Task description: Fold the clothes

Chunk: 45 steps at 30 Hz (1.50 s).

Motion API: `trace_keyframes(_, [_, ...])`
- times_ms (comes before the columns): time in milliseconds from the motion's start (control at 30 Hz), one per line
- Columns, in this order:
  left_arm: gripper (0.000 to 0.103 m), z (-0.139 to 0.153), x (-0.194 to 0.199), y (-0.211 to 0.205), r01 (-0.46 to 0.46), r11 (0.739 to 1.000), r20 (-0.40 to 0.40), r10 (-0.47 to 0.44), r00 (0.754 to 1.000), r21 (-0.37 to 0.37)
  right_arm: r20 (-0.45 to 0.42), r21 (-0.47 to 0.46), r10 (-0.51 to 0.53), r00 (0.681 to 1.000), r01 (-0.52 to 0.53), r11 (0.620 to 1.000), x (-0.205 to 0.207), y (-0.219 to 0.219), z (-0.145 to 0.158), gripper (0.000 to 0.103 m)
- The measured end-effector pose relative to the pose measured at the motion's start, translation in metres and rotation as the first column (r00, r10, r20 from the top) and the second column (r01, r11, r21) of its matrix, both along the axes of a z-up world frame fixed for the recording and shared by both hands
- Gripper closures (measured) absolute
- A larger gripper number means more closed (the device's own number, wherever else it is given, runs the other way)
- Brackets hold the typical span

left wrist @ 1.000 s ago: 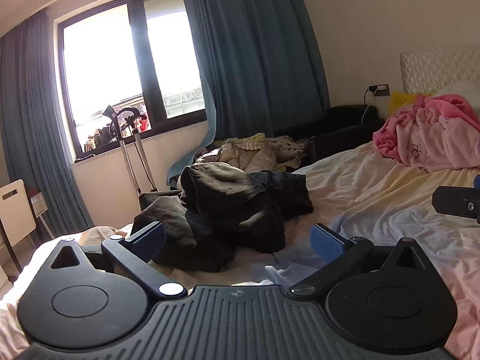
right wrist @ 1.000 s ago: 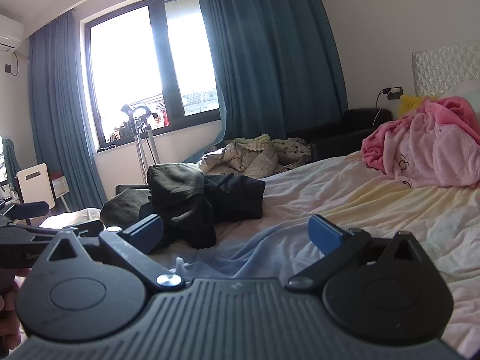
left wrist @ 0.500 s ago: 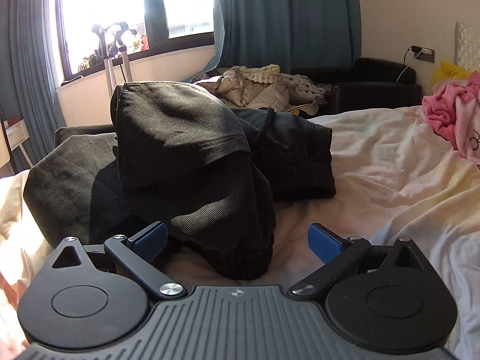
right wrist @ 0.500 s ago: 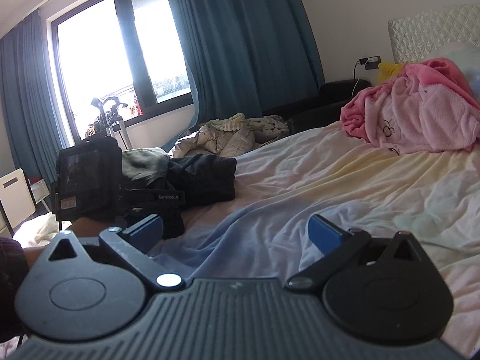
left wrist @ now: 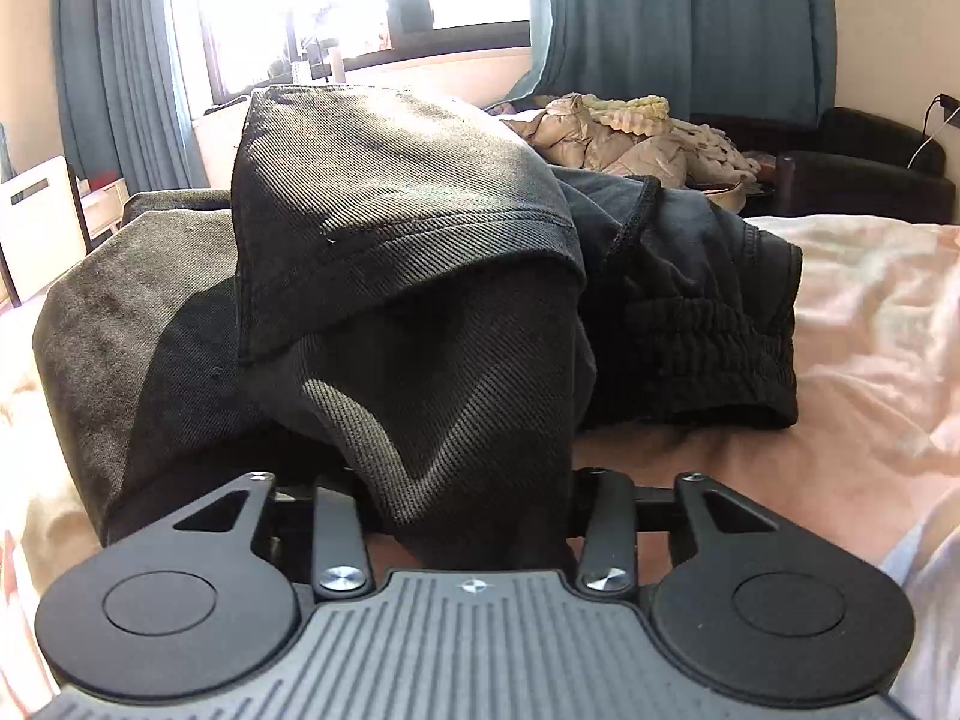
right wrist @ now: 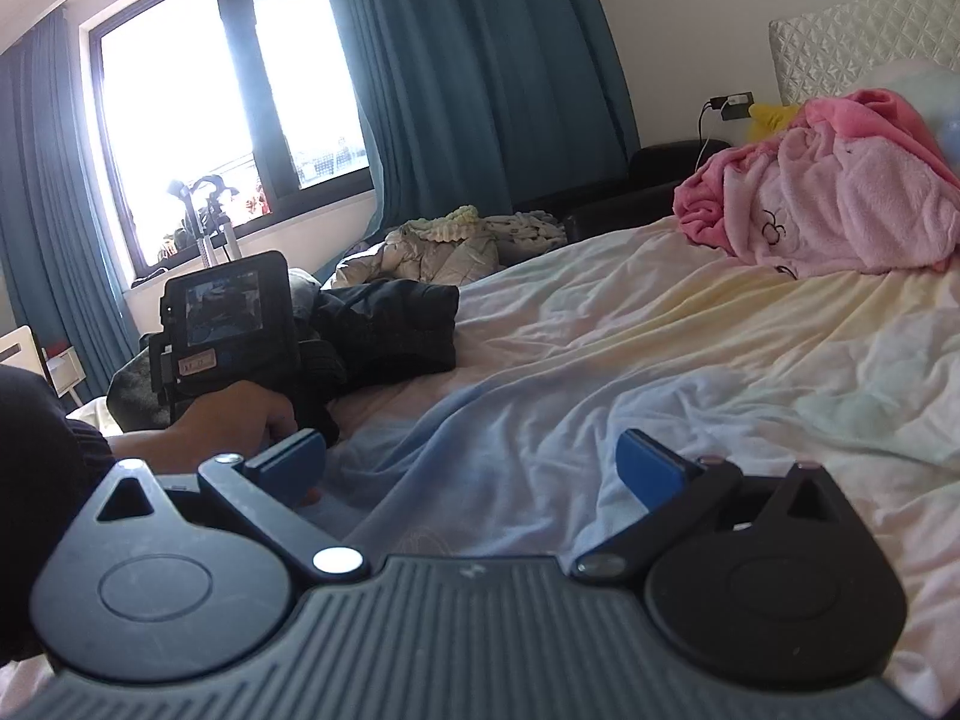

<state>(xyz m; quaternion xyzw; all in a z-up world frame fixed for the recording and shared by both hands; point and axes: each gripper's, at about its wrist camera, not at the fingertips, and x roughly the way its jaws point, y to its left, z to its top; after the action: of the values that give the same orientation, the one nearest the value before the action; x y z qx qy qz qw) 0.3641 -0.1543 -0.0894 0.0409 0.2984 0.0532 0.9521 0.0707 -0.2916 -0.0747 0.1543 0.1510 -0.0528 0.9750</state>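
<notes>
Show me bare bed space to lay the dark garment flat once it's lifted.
Free: the wide sheet between the dark clothes pile and the pink blanket, running down to the open right tongs. Crowded: the window-side corner, where the left tongs are shut on the dark garment.

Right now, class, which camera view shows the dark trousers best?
The left wrist view: the dark trousers fill the frame, weave and hems clear, one fold between the left hand-held gripper. The right wrist view shows only part of them, farther off, behind that gripper.
</notes>
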Motion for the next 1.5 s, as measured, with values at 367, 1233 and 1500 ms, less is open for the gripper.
trace_keyframes(367, [0.085, 0.124, -0.110, 0.051, 0.200, 0.976, 0.122, -0.189, 0.975, -0.087, 0.066, -0.074, 0.032, 0.997, -0.028, 0.997, -0.022, 0.018, 0.012, 0.000])
trace_keyframes(1233, [0.085, 0.080, -0.310, 0.251, 0.032, 0.936, -0.159, -0.093, 0.983, -0.351, 0.008, -0.195, 0.270, 0.963, -0.264, 0.945, -0.069, 0.075, 0.032, 0.000])
trace_keyframes(1500, [0.044, 0.077, -0.322, 0.279, -0.076, 0.840, -0.252, -0.074, 0.965, -0.537, -0.027, -0.144, 0.269, 0.963, -0.270, 0.952, -0.064, 0.076, 0.027, 0.000])
